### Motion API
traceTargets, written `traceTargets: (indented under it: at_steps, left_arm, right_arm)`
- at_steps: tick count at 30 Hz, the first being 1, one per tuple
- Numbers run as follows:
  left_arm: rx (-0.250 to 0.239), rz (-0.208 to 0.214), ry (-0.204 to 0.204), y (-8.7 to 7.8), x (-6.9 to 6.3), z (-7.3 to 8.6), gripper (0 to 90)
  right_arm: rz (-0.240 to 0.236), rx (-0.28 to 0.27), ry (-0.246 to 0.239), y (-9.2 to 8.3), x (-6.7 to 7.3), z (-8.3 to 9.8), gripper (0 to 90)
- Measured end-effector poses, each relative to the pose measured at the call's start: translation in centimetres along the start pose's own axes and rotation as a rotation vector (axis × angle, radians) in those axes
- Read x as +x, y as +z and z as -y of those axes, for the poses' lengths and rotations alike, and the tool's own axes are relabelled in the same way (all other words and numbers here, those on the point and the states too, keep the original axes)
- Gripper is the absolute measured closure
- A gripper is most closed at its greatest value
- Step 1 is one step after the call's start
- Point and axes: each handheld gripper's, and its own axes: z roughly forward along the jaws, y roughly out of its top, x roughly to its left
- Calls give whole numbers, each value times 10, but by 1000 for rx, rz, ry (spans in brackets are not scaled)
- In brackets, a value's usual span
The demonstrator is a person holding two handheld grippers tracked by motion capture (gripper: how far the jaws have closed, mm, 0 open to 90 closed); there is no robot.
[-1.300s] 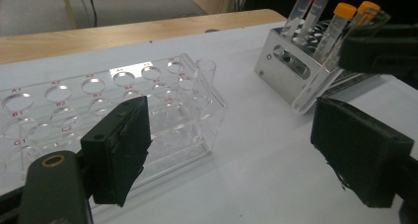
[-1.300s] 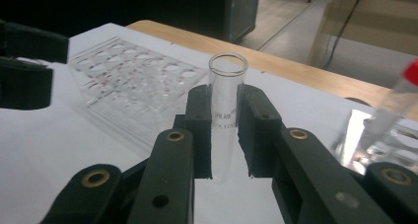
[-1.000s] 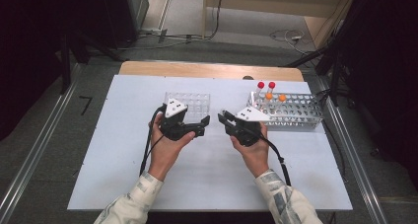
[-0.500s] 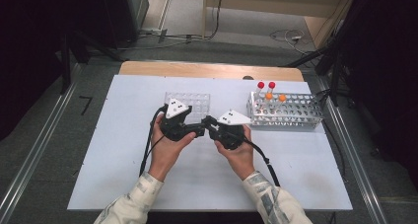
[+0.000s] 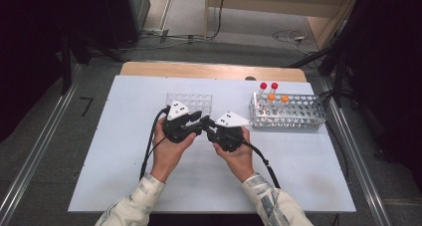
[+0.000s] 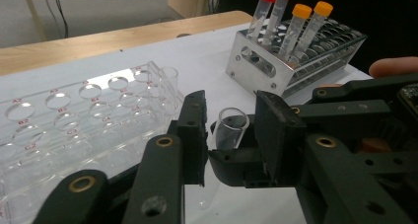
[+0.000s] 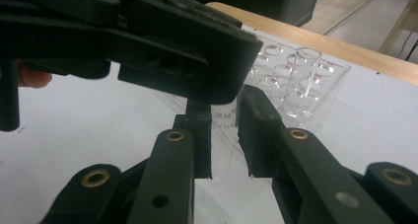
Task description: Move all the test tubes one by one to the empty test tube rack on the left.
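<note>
A clear uncapped tube (image 6: 231, 130) is held near the table's middle, with my right gripper (image 5: 208, 129) shut on it. In the right gripper view its pads (image 7: 256, 130) press the tube's wall (image 7: 224, 118). My left gripper (image 6: 229, 135) meets it head-on, with the tube's upper part between its jaws. Those jaws have just been closing, and a thin gap still shows on each side of the glass. The right gripper's jaw tips (image 6: 234, 164) cross below the tube's open mouth. Both hands hold the grippers tip to tip (image 5: 201, 122).
A clear plastic rack (image 5: 189, 102) lies behind the grippers, with one empty glass tube (image 6: 169, 81) standing at its corner. At the right stands a metal rack (image 5: 298, 117) that holds two red-capped tubes (image 5: 268, 86) and two orange-capped tubes (image 5: 277, 97). A wooden strip (image 5: 149, 69) borders the white board's far edge.
My right hand has come left from beside the metal rack until its gripper meets the left one. The left hand has stayed put while its jaws narrowed around the tube.
</note>
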Motion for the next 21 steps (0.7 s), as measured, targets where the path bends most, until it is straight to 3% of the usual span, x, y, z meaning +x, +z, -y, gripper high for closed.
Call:
traceTargets:
  at_steps: [14,17,21]
  left_arm:
    - [-4,2,-4,-1,2,-1,773]
    - [-12,-2,-2,-1,2,-1,775]
    - [-18,-6,-7,0,3,-3,775]
  right_arm:
    - [-1,-3,-13,-2,1,-1,712]
    - [-29,3,6,-2,1,-2,561]
    - [-14,21,-8,-6,0,-2,374]
